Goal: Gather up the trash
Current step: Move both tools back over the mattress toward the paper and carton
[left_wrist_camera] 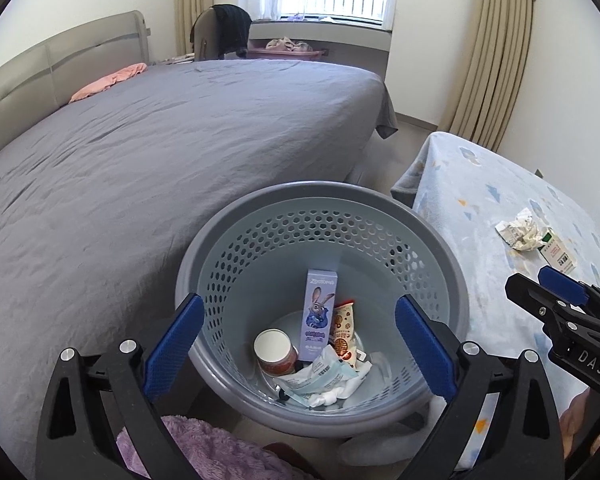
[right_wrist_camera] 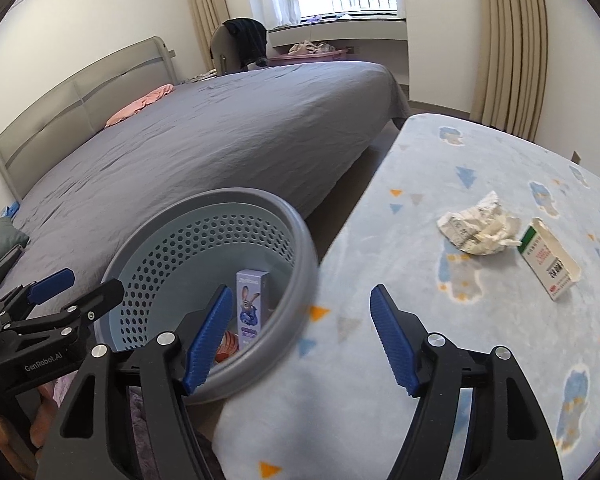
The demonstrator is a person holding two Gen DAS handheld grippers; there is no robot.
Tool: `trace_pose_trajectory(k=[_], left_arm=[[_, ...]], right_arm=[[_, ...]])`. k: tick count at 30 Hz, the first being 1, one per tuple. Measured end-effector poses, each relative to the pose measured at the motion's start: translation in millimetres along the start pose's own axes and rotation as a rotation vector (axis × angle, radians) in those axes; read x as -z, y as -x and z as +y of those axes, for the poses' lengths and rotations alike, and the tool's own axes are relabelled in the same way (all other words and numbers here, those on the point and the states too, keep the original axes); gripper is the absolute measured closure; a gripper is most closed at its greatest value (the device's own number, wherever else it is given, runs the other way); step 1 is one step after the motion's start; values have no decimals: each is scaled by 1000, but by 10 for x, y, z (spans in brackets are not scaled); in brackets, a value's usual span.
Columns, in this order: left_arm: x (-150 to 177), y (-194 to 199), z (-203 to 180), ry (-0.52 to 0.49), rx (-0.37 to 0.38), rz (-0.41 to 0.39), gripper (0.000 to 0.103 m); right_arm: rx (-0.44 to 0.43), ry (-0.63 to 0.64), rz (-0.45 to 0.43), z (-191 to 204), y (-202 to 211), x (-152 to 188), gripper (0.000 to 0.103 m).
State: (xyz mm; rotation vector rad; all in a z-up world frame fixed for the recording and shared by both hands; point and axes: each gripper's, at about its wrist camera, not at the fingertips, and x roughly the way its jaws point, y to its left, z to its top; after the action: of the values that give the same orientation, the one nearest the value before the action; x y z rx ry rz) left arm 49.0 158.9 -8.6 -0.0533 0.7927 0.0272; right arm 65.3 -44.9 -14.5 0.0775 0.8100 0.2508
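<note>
LEFT tool (left_wrist_camera: 300, 344) – jaws spread, empty, above basket (left_wrist_camera: 260, 208) | RIGHT tool (right_wrist_camera: 300, 340) – jaws apart, empty, over tabletop (right_wrist_camera: 440, 152) edge | TRASH – crumpled paper (right_wrist_camera: 478, 226) touching small box (right_wrist_camera: 550, 266) on tabletop; rabbit carton (left_wrist_camera: 319, 314), cup (left_wrist_camera: 274, 350), wrappers in basket

I see two matching handheld grippers. Left gripper (left_wrist_camera: 299, 340): matte black plastic linkage arms with triangular cut-outs, round silver pivot screws, blue ribbed rubber pads (left_wrist_camera: 175, 346) on the fingers. Right gripper (right_wrist_camera: 298, 340): same black frame, silver screws, serrated blue pads (right_wrist_camera: 392, 340). White lettering on bodies: "GenRobot.AI" on the left, "DAS" on the right.
</note>
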Motion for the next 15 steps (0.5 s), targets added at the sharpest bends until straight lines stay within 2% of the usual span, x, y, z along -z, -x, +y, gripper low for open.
trace_pose_trajectory(k=[15], left_arm=[[13,78,-587,-59,98,-3,6]], right_arm=[[78,-88,-12,-623,330,184,34]])
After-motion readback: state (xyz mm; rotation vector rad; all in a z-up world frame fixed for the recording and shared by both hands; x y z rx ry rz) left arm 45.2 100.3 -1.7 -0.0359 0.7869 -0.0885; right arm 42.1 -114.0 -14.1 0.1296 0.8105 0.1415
